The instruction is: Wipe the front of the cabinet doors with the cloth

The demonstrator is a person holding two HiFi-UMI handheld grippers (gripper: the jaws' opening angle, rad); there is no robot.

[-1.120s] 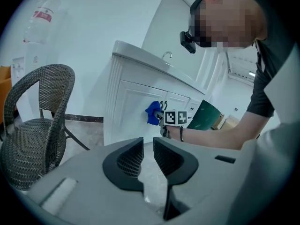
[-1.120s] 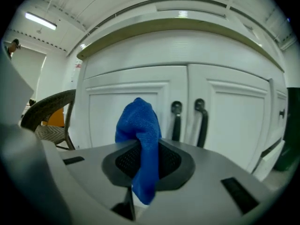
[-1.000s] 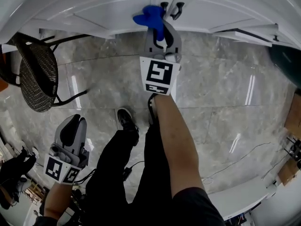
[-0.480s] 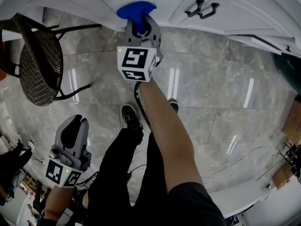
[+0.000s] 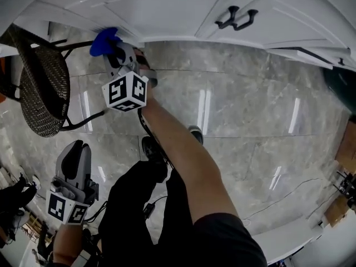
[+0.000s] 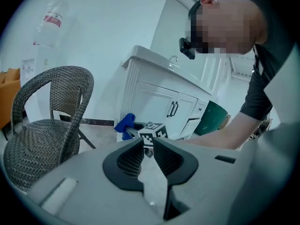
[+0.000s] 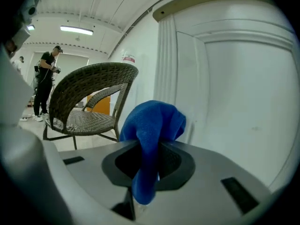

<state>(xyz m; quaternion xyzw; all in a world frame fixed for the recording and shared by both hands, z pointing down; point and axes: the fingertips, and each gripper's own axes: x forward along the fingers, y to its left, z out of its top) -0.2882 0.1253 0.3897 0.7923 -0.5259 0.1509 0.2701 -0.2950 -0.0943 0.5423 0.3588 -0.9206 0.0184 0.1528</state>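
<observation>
With the right gripper (image 7: 149, 159), clamps the blue cloth (image 7: 152, 125) between both jaws, reaching forward at the end of an outstretched arm. Holds the cloth with its long axis running along the jaws: bunched head pushed out past the tips and pointing at the white cabinet (image 7: 243, 88), narrow tail drooping back down through the gap. From the head view, aims the right gripper (image 5: 114, 52) up and to the left, marker cube (image 5: 127, 90) facing the camera, with the cloth (image 5: 103, 40) at the lower left corner of the cabinet doors (image 5: 167, 10), near the wicker chair (image 5: 41, 88) and well left of the paired dark handles (image 5: 236, 16). From the right gripper view alone, shows the cloth just beside the fluted corner post, though not whether it touches, plus a distant person (image 7: 47, 74) standing beyond the chair (image 7: 89, 97). Keeps the left gripper (image 5: 75, 157) low beside the legs, above the marbled floor (image 5: 250, 104), well apart from the cabinet. In the left gripper view, shows the left gripper (image 6: 147, 156) with jaws a narrow gap apart and nothing between them, and looks across at the cloth (image 6: 124, 124), the cube (image 6: 153, 131), the door handles (image 6: 173, 109) and a green container (image 6: 211, 118) past the cabinet.
</observation>
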